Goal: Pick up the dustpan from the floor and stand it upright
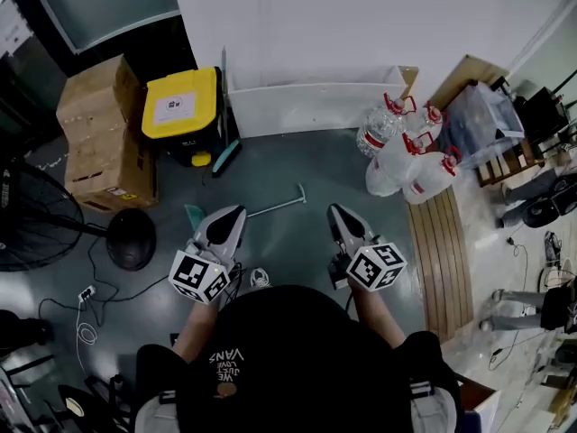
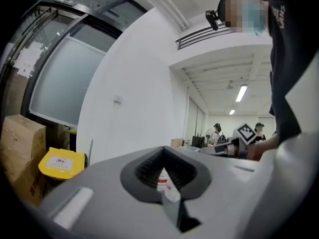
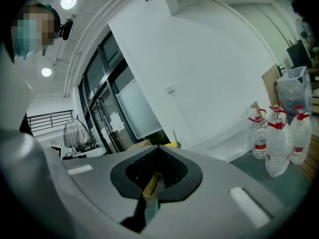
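The dustpan lies flat on the grey floor in the head view: its teal pan (image 1: 193,214) peeks out left of my left gripper, and its thin metal handle (image 1: 275,204) runs up to the right between the two grippers. My left gripper (image 1: 231,215) is held level above the pan end, shut and empty. My right gripper (image 1: 335,212) hovers right of the handle's end, also shut with nothing in it. In the left gripper view the jaws (image 2: 164,152) meet. The right gripper view shows the same of its jaws (image 3: 158,151). The dustpan appears in neither gripper view.
Stacked cardboard boxes (image 1: 104,133) and a yellow-lidded black bin (image 1: 183,106) stand at the back left. A teal-headed broom (image 1: 225,155) leans beside a long white tray (image 1: 311,106). Water bottles (image 1: 406,156), a slatted board (image 1: 442,251), a fan base (image 1: 131,239) and cables (image 1: 90,296) surround me.
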`<state>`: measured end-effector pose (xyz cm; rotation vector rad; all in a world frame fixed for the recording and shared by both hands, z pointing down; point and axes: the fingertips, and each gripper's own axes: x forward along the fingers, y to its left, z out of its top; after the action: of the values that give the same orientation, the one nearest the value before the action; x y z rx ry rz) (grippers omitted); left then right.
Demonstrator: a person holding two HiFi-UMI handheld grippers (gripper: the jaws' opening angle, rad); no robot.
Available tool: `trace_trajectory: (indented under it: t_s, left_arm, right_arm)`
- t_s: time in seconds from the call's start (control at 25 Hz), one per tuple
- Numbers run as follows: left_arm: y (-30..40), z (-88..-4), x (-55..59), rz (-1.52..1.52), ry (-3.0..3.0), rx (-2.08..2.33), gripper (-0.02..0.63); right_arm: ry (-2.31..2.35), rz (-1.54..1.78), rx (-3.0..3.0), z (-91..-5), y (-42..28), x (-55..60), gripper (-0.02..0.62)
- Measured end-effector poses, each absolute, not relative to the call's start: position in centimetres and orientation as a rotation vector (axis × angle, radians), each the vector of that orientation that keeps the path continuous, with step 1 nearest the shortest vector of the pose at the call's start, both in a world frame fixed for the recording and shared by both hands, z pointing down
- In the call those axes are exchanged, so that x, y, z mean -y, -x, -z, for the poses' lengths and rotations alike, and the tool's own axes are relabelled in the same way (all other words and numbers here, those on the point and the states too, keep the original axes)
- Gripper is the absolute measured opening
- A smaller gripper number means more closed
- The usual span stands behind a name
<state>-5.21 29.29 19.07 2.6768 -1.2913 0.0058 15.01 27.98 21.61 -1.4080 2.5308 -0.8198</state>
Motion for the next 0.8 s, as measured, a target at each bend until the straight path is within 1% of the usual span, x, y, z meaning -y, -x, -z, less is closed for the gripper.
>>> trace_trajectory:
  t_s: [0.24, 0.32, 0.48, 0.56, 0.72, 0.8]
  left_arm:
    - [6.4, -20.4, -26.1, -0.103, -2.723, 1.2, 0.055]
    - [6.5, -20.9, -25.4, -0.12, -2.738, 1.142, 0.055]
    - [6.3, -22.2, -23.4, -0.156, -2.744, 1.068, 0.057]
    - [5.7, -22.9, -22.2, -0.163, -2.739, 1.043, 0.073]
    - [4.2, -24.4, -19.7, -0.197, -2.709, 1.04, 0.147]
    - [3.6, -24.9, -17.9, -0.211, -2.689, 1.069, 0.168]
  right_arm:
    - [1.58, 0.802, -2.449, -22.6, -14.1, -25.5, 0.008]
    - [1.634, 0.816, -2.425, -23.3, -14.1, -24.9, 0.05]
    - [1.719, 0.844, -2.388, -24.5, -14.5, -23.2, 0.089]
    - [1.746, 0.844, -2.389, -24.9, -15.0, -21.8, 0.102]
    - [1.736, 0.876, -2.421, -26.1, -16.0, -18.6, 0.12]
    - [1.718, 0.901, -2.455, -27.0, -16.5, -16.5, 0.121]
